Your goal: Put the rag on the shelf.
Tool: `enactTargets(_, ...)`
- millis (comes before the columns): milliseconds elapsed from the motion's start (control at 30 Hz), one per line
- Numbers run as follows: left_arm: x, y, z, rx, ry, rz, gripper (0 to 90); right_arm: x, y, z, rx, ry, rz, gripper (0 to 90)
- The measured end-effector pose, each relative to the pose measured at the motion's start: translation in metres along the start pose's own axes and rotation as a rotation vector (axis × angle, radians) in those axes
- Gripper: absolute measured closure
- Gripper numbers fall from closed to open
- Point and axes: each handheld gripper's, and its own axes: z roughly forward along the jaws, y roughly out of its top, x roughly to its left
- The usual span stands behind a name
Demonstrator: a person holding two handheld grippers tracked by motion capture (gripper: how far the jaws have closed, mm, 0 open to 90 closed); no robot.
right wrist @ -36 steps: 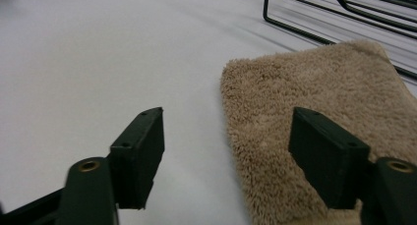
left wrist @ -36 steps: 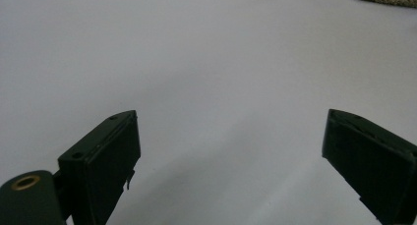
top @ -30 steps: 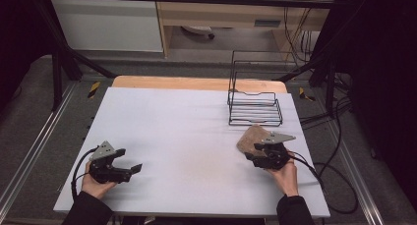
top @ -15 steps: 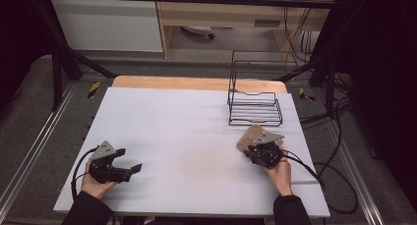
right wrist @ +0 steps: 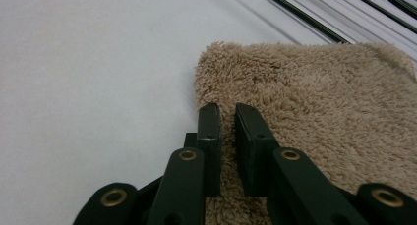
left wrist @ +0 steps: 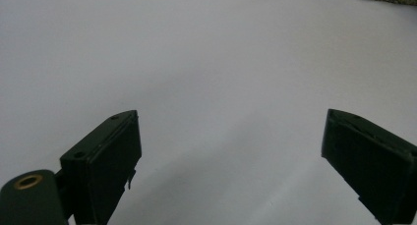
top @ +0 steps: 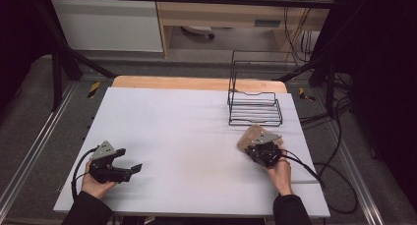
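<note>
Right gripper view: folded tan fleecy towel (right wrist: 314,112) lies flat on white table (right wrist: 88,77), its near edge pinched between narrowly spaced jaws of right gripper (right wrist: 227,112). High view: towel (top: 249,135) sits right of centre, just in front of black wire rack (top: 254,106). Left gripper (top: 134,168) rests on table near front-left, well apart from towel, jaws spread wide, holding nothing.
</note>
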Motion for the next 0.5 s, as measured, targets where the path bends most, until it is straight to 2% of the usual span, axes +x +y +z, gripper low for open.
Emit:
enactTargets(133, 0.0001, 0.0, -0.0002, -0.001, 0.0, 0.0, 7.7, -0.0005, 0.0014, -0.0002, 0.005, 0.004, 0.006, 84.5)
enactTargets(367, 0.0002, 0.0001, -0.0004, -0.004, 0.001, -0.003, 7.8, 0.0002, 0.005, -0.0046, -0.001, 0.001, 0.048, 86.4)
enactTargets(500, 0.0002, 0.0002, -0.0007, -0.004, 0.002, -0.003, 7.8, 0.0032, 0.0082, -0.0085, -0.013, 0.024, 0.064, 86.5)
